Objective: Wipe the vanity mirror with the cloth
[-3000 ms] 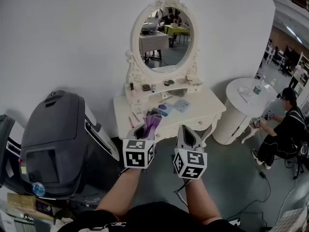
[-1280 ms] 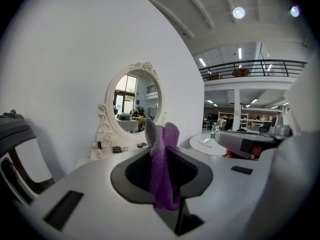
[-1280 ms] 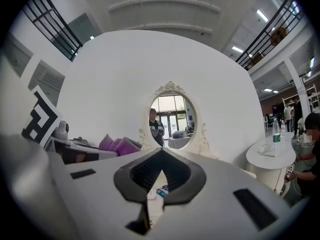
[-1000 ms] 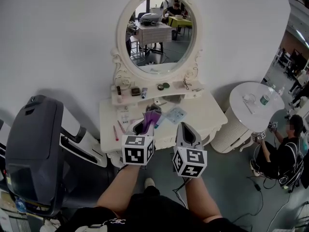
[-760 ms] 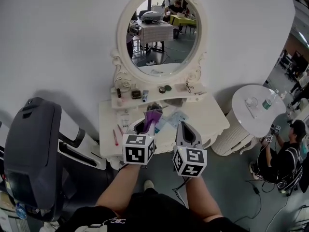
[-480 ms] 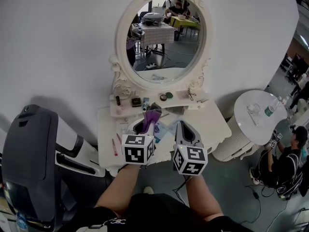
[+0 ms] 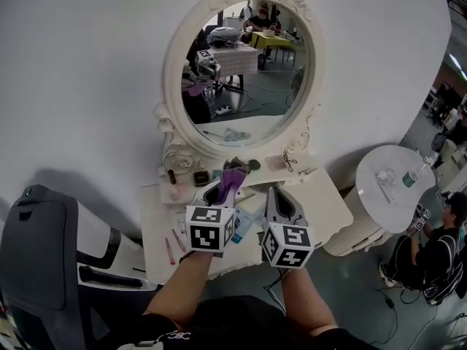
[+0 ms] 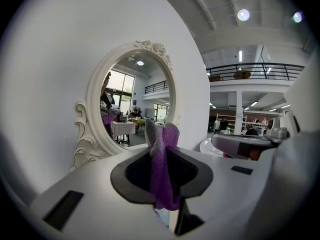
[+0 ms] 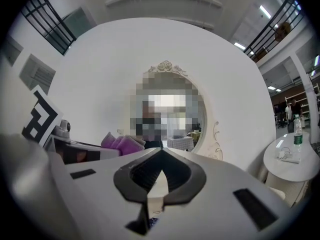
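Two grippers were up in front of me, both short of the vanity mirror [image 7: 244, 71]. My left gripper [image 7: 223, 188] pinched the purple cloth [image 7: 233, 175], which stood up over the dressing table's [image 7: 321, 195] back edge, apart from the glass. My right gripper [image 7: 278, 195] was pressed together on nothing. Wiping judged not begun; the whole glass was left. Small jars [image 7: 252, 165] sat on the shelf under the mirror, contents not discernible.

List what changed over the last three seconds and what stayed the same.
The person stepped up to the dressing table, carrying both grippers forward, so the mirror now looms larger. Nothing was grabbed or released. The left gripper stays shut on the purple cloth, short of the mirror; the right gripper stays shut and empty.
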A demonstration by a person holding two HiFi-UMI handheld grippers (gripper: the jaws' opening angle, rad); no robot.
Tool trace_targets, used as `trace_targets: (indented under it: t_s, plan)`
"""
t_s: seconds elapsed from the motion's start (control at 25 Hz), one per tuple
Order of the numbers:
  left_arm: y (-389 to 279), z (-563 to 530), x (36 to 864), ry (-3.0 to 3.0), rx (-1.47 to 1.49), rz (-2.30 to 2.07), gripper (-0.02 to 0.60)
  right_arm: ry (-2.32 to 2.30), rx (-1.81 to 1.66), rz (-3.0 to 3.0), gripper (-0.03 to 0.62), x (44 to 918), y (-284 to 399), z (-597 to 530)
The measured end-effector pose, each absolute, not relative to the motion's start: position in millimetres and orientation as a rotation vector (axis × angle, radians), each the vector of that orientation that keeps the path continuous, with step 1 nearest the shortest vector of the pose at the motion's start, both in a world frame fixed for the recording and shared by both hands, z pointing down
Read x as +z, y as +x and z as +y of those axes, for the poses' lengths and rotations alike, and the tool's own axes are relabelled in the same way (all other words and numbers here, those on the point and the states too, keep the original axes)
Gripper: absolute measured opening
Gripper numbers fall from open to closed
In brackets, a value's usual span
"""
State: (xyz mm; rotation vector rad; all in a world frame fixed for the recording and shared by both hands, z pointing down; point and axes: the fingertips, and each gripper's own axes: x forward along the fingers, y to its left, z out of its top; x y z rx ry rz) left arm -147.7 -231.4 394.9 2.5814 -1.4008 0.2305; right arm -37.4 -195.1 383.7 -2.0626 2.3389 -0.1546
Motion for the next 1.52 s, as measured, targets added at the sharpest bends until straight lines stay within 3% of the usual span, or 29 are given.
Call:
trace_targets:
  t_s: [0.64, 1.16, 1.52]
  plan:
    - [-144, -287, 390, 2.569, 0.245, -1.473, 0.075, -1.925, -0.198, 2.437, 0.011, 388, -46, -273]
    - [-92, -358, 328, 2.622, 0.249, -1.715, 0.075, -1.766, -0.232, 2.556, 0.011, 388, 10, -334]
    - [-89, -418, 225, 2.783, 0.632, -2.162, 0.075, -1.7, -0.214, 2.651, 0.011, 405, 38, -357]
